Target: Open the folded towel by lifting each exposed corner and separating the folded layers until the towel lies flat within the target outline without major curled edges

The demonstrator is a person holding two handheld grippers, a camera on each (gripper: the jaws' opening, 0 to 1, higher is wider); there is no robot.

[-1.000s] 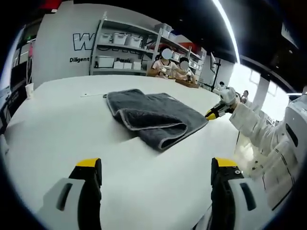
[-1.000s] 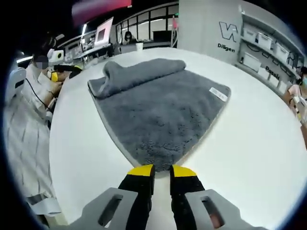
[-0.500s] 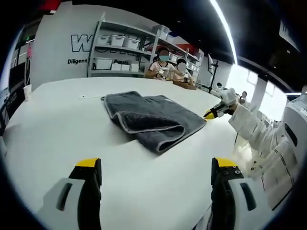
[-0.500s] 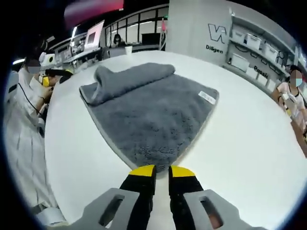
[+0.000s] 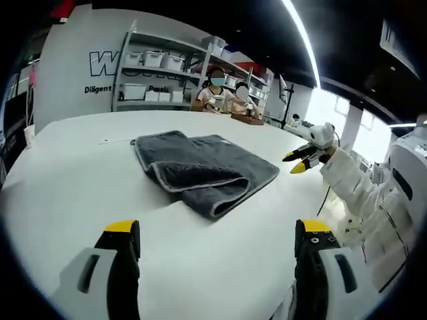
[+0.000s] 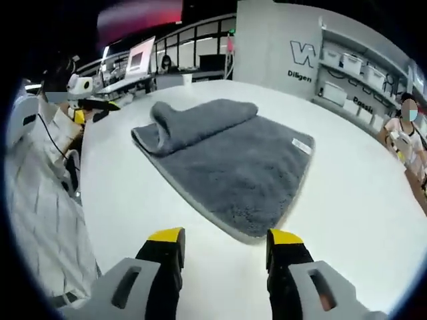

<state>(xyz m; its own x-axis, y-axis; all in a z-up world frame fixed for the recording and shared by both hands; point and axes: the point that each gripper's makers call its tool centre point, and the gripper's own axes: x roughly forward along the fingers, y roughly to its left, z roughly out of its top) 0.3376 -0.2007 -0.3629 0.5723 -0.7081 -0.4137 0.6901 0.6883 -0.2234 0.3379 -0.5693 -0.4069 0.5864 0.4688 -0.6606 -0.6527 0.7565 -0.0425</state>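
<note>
Both tools, left and right, stand wide and empty short of the half-folded towel on the tabletop, so the next move, I judge, is gripping its rolled flap and peeling it open.

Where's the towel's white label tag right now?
In the right gripper view, the white label tag lies at the grey towel's right-hand corner, far from the rolled fold at upper left.
</note>
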